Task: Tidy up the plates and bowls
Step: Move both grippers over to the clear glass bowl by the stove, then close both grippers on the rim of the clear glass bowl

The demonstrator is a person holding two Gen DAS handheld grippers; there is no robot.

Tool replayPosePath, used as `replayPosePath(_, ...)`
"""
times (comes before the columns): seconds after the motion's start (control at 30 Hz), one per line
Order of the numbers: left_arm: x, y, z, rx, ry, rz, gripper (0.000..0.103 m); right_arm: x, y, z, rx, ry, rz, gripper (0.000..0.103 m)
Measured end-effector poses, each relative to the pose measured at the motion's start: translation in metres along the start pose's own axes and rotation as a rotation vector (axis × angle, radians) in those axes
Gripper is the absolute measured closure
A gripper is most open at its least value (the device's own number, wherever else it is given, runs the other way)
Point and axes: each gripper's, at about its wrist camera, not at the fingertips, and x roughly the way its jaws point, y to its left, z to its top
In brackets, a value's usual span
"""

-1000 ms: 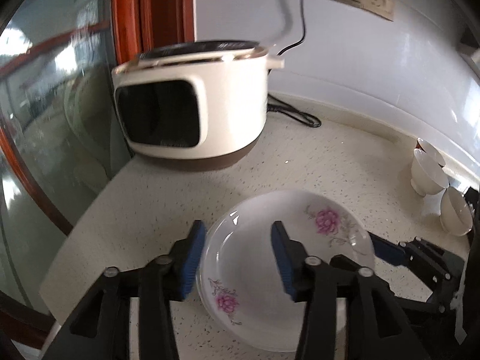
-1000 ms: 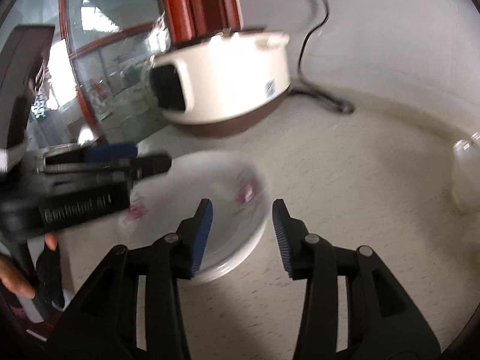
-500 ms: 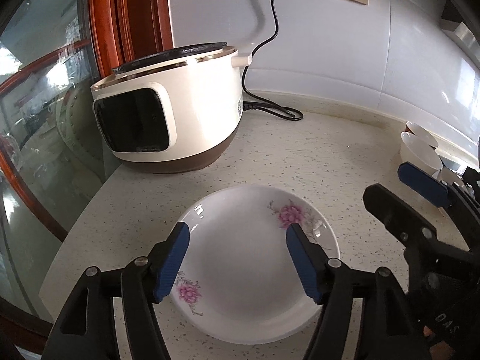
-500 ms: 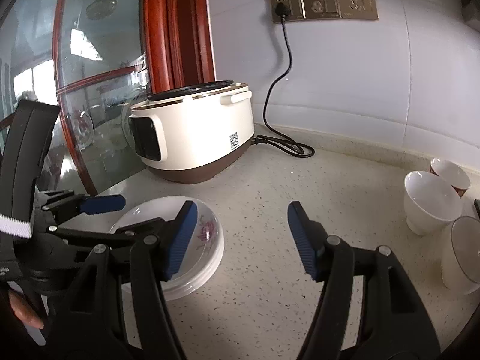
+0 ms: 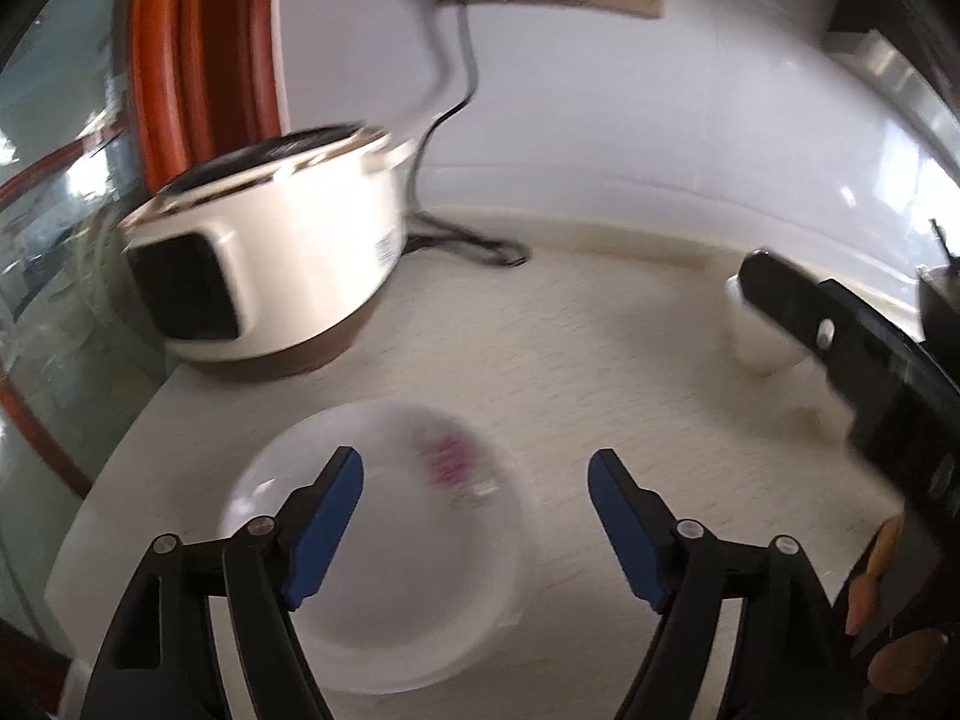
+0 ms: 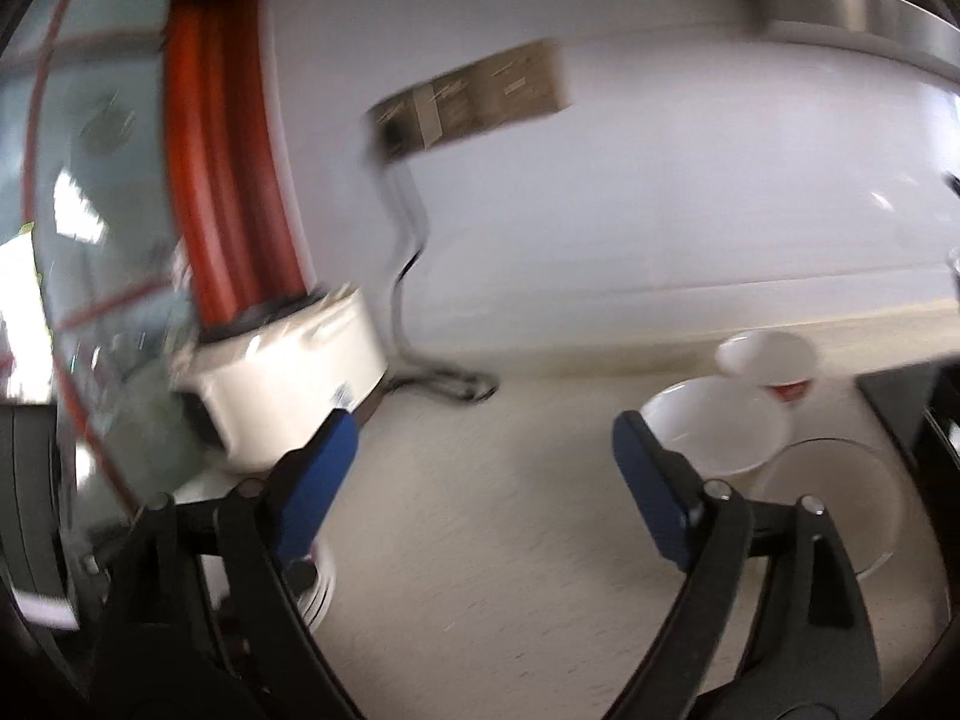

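The right gripper (image 6: 483, 471) was the nearer one to the bowls: its fingers were spreading wide with nothing between them, and the white bowl (image 6: 714, 429) sat on the counter (image 6: 480, 540) at about two o'clock from the fingertips, just beyond the right finger (image 6: 651, 489). A smaller cup (image 6: 771, 357) with a red mark stood touching or just behind it at one o'clock, and a clear glass bowl (image 6: 840, 504) lay at three o'clock, partly hidden by the finger's arm.

The left gripper (image 5: 474, 516) hung over the flowered plate (image 5: 384, 546), its fingers also widening and empty; the plate lay flat at about ten o'clock under the left finger (image 5: 324, 525), near the rice cooker (image 5: 270, 264).

Both views were smeared by motion. The plate's flower was a pink blur, whether it was one plate or a stack could not be told, and the bowls' rims were indistinct.
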Motion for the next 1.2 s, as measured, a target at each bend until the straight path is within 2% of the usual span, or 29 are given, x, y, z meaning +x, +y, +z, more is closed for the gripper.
replayPosePath(0.1,0.0,-0.019,0.008,0.002,-0.039,-0.058,0.019,-0.008,-0.03,0.011,0.089,-0.034,-0.095,0.005)
replayPosePath(0.2,0.006,-0.043,0.018,0.004,-0.056,-0.122,0.017,-0.018,-0.058,0.02,0.164,-0.067,-0.237,0.005)
replayPosePath(0.33,0.026,-0.079,0.036,-0.033,-0.042,-0.27,0.017,-0.028,-0.077,0.027,0.188,-0.106,-0.356,0.005)
replayPosePath(0.47,0.045,-0.112,0.051,-0.042,-0.014,-0.389,0.017,-0.036,-0.082,0.028,0.191,-0.133,-0.428,0.005)
replayPosePath(0.7,0.064,-0.147,0.048,0.08,-0.045,-0.502,0.017,-0.048,-0.084,0.026,0.188,-0.196,-0.545,0.003)
replayPosePath(0.73,0.066,-0.147,0.046,0.089,-0.039,-0.51,0.017,-0.048,-0.088,0.026,0.191,-0.182,-0.569,0.003)
replayPosePath(0.83,0.067,-0.143,0.038,0.089,0.013,-0.57,0.017,-0.031,-0.104,0.027,0.155,0.011,-0.641,0.003)
replayPosePath(0.9,0.072,-0.14,0.035,0.059,0.078,-0.601,0.017,-0.024,-0.119,0.024,0.182,0.101,-0.646,0.003)
replayPosePath(0.97,0.085,-0.14,0.032,0.021,0.155,-0.638,0.017,-0.023,-0.129,0.021,0.205,0.133,-0.669,0.003)
replayPosePath(1.03,0.094,-0.144,0.027,0.014,0.208,-0.624,0.017,-0.022,-0.132,0.019,0.189,0.154,-0.699,0.003)
replayPosePath(1.1,0.097,-0.147,0.024,0.016,0.221,-0.63,0.017,-0.018,-0.138,0.016,0.191,0.188,-0.72,0.002)
replayPosePath(1.17,0.101,-0.151,0.021,0.02,0.224,-0.627,0.017,-0.013,-0.145,0.01,0.216,0.231,-0.694,0.004)
replayPosePath(1.2,0.101,-0.151,0.02,0.017,0.225,-0.632,0.017,-0.009,-0.148,0.007,0.229,0.258,-0.677,0.012)
